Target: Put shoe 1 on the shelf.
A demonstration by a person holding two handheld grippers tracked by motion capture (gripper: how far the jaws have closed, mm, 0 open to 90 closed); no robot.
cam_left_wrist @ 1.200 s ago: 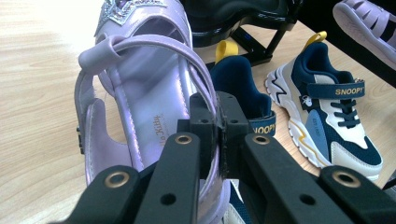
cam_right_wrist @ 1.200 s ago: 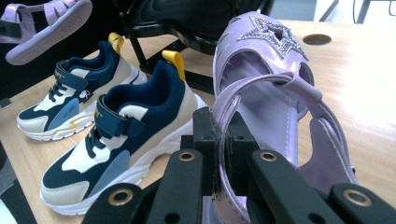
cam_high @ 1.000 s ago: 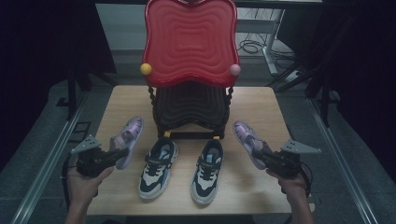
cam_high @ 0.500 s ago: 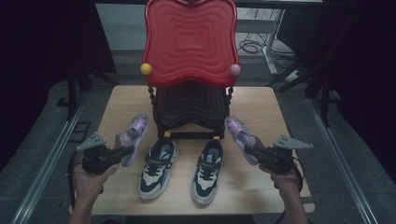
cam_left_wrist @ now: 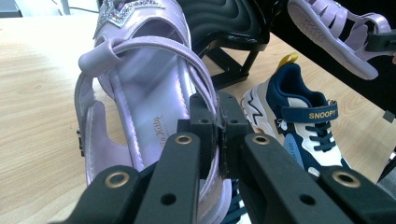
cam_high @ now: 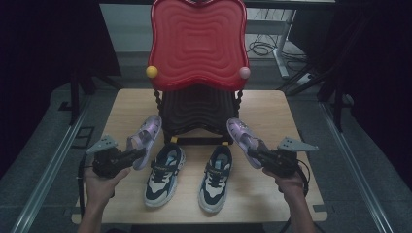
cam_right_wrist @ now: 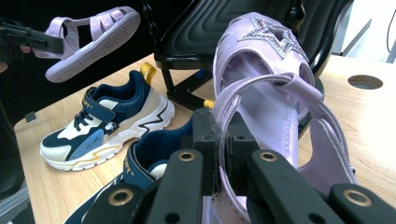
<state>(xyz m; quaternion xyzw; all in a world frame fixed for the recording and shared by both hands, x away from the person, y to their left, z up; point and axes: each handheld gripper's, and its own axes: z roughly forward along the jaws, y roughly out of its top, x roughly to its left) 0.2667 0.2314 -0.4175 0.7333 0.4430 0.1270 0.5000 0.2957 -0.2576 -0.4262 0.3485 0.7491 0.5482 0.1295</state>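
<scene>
My left gripper [cam_high: 137, 154] pinches the left purple sandal [cam_high: 145, 138], my right gripper [cam_high: 256, 155] pinches the right purple sandal [cam_high: 243, 138], both lifted over two sneakers [cam_high: 165, 174].

The left sandal [cam_high: 145, 138] is glossy lilac, with a caged toe, a glittery star on the front and an ankle strap. It is held off the worktop [cam_high: 131, 104] over its left half, toe pointing toward the far edge, pinched at the heel strap. The right sandal [cam_high: 241, 137] is its mirror twin, the same lilac with the same star. It is held above the right half, toe angled toward the far left, gripped at the rear strap.
</scene>
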